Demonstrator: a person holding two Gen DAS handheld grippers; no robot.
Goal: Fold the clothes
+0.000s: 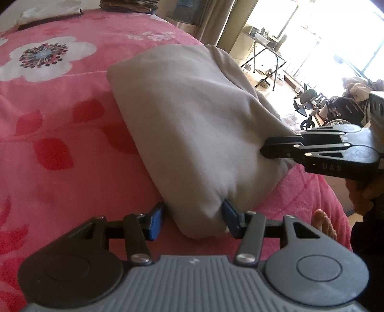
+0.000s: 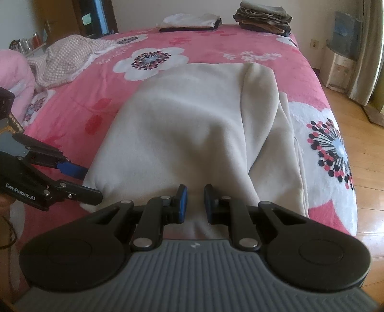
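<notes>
A beige fleece garment (image 1: 192, 120) (image 2: 192, 124) lies folded in a thick bundle on the pink flowered blanket (image 1: 60, 156) (image 2: 216, 43). My left gripper (image 1: 193, 219) (image 2: 88, 180) is open, its fingers straddling the near corner of the bundle; one blue pad (image 1: 229, 216) presses into the cloth. Along the bundle's near edge, my right gripper (image 2: 195, 202) (image 1: 262, 150) has its pads close together with a fold of the fleece pinched between them. A looser flap of the garment (image 2: 276, 144) hangs toward the right side of the bed.
Two stacks of folded clothes (image 2: 192, 21) (image 2: 264, 16) sit at the bed's far end, and a checked cloth (image 2: 69, 57) lies at the left. The bed ends at a wooden floor (image 2: 369, 168). A wheelchair (image 1: 336, 110), a folding table (image 1: 266, 48) and a person's foot (image 1: 324, 223) are beyond.
</notes>
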